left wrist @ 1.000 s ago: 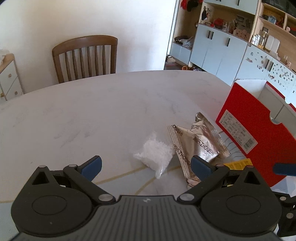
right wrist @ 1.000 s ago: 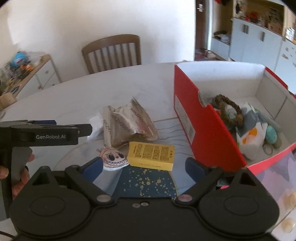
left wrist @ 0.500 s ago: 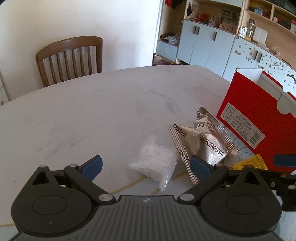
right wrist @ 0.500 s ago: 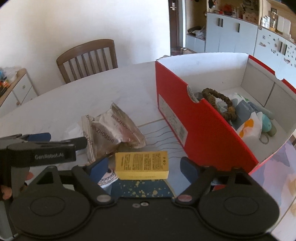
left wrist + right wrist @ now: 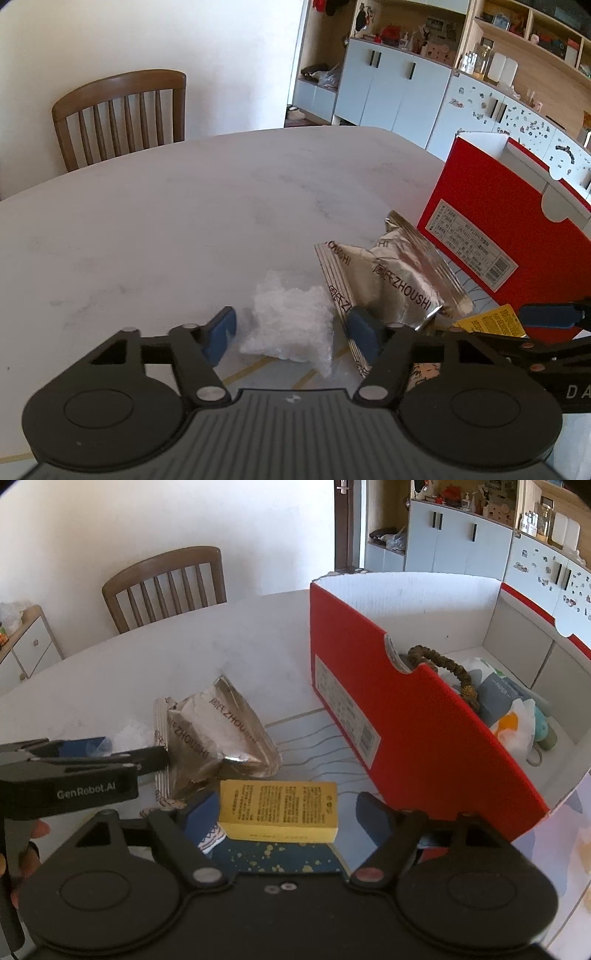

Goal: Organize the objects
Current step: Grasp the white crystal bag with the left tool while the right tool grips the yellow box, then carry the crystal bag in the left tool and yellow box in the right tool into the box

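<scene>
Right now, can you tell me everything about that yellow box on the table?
The yellow box is a small, flat cardboard carton with tiny black print covering its top. It lies flat on the table, long side across, closed, beside the red box and in front of the silver packet. The right gripper straddles it, jaws closing in, pads not yet clearly pressing.

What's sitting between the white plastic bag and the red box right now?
The silver foil packet lies between the white plastic bag and the red box, clearest in the left wrist view.

A home dining room.
Beyond the jaws: marble-look table (image 5: 177,206), wooden chair (image 5: 118,110), cluttered pale-blue cabinets (image 5: 391,88).
</scene>
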Available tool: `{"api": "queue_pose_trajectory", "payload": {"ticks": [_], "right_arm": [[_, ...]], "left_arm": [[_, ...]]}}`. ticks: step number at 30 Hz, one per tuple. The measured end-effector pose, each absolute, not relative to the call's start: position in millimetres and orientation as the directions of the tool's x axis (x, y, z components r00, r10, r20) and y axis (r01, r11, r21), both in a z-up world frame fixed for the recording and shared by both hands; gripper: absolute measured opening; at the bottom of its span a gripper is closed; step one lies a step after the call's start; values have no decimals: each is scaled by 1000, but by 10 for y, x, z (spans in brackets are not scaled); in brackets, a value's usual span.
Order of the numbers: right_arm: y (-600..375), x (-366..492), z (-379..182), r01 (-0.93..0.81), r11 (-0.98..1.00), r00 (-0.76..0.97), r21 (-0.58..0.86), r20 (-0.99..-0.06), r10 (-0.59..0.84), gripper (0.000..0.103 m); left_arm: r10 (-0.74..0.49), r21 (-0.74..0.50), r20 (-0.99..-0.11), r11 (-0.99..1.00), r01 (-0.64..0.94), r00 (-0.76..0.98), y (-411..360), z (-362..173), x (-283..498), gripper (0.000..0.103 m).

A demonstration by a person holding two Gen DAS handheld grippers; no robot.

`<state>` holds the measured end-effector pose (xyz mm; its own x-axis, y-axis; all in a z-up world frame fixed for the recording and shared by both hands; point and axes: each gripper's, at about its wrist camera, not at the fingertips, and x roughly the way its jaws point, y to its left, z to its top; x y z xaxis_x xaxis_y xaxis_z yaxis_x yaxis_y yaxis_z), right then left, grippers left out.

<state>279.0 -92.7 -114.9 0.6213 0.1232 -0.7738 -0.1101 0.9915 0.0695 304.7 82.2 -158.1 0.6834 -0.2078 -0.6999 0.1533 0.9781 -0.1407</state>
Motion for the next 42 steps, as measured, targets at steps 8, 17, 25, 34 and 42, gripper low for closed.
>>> {"api": "queue_pose_trajectory", "payload": {"ticks": [8, 17, 25, 34, 42], "right_arm": [[-957, 2800, -1139, -117, 987, 609, 109, -778, 158, 73], [-986, 2743, -1092, -121, 986, 602, 115, -781, 165, 68], [-1037, 2591, -875, -158, 979, 612, 131, -765, 201, 68], [-1134, 2371, -504, -226, 961, 625, 161, -732, 270, 68], [-1344, 2207, -223, -236, 953, 628, 190, -719, 299, 68]], "left_arm": [[-198, -149, -705, 980, 131, 681, 869, -1556, 3021, 46], [-166, -130, -717, 986, 104, 677, 886, -1480, 2922, 37], [-169, -140, -715, 985, 98, 679, 879, -1306, 2729, 34], [-184, -174, -691, 981, 86, 699, 734, -918, 2344, 34], [-194, -198, -681, 977, 77, 706, 492, -531, 2048, 34]]}}
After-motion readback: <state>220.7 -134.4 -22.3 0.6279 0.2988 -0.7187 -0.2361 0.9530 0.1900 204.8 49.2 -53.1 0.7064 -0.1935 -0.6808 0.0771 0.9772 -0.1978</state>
